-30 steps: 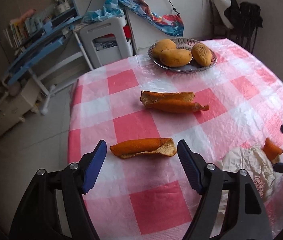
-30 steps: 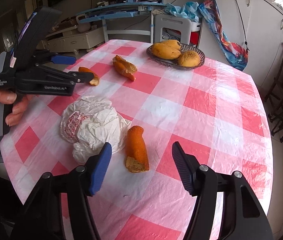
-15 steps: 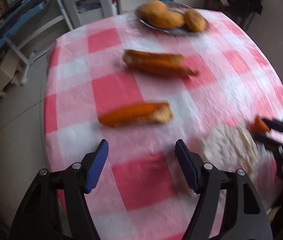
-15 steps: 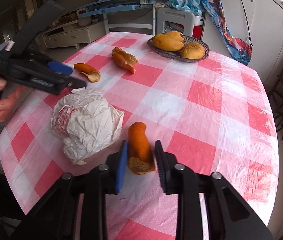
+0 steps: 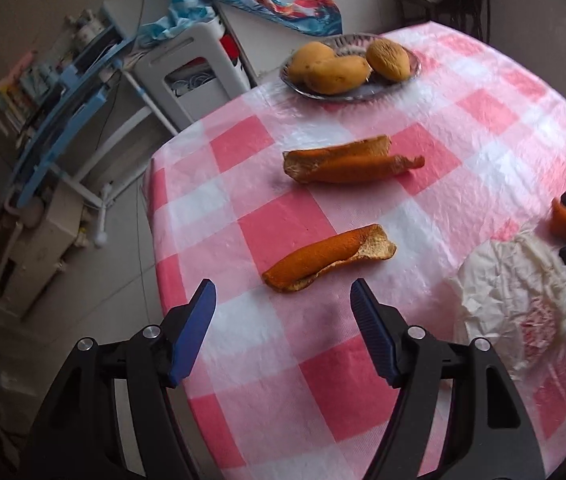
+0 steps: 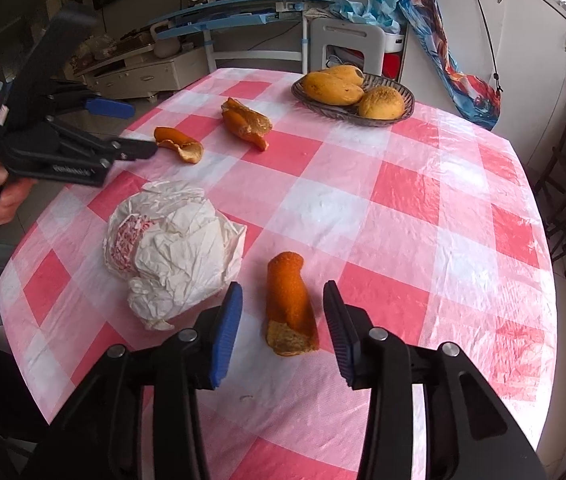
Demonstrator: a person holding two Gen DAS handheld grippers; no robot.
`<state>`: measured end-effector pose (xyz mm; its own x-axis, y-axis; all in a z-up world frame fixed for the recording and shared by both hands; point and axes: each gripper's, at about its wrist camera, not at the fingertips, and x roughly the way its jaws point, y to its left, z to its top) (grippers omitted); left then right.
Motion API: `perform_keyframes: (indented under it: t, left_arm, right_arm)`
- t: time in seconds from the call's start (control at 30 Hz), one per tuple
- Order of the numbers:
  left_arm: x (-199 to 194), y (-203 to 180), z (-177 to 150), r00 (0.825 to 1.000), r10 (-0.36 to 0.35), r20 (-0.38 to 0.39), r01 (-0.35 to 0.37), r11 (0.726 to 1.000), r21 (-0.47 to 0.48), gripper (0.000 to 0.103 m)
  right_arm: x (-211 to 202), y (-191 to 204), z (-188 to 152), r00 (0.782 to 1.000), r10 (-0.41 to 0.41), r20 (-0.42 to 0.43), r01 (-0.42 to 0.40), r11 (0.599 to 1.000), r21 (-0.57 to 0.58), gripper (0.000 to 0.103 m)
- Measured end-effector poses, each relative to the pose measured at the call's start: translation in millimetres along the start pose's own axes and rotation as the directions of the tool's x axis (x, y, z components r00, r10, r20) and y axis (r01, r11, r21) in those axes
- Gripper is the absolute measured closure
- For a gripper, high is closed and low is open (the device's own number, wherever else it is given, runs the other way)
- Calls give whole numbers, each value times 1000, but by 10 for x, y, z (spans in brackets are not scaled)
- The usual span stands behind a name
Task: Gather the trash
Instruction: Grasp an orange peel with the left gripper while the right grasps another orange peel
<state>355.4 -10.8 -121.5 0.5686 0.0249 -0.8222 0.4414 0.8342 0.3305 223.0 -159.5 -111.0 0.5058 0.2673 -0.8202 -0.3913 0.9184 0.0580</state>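
Peel scraps lie on the round table under its pink-and-white checked plastic cloth [image 6: 403,184]. The right gripper [image 6: 279,320], jaws opening, straddles a short curled orange peel [image 6: 289,300] near the front edge without pressing it, beside a crumpled white paper wrapper [image 6: 175,248]. The left gripper [image 5: 283,300], jaws apart and empty, hovers just short of a long orange peel strip [image 5: 331,256] near the left edge.

Peel [image 6: 289,300] right of wrapper [image 6: 175,248]; fruit bowl [image 6: 353,114] behind
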Motion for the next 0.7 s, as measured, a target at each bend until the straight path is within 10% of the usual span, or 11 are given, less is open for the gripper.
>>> perform_keyframes:
  t: [0.2,0.4,0.7]
  left_arm:
    - [156,-24,91,999,-27,23,28,999,-17,40]
    - [200,-96,192,994,-112,0,112,993,-46,80]
    - [5,81,51,985,-175,6,172,964,-203,87]
  right_arm:
    - [55,19,27,1000,6,-6,-6,1000,-12,61]
    - [69,-37,64,1000,1,-13,-1,1000,3,82]
    - [-175,-46,36,998,44,47,-46,999,27,85]
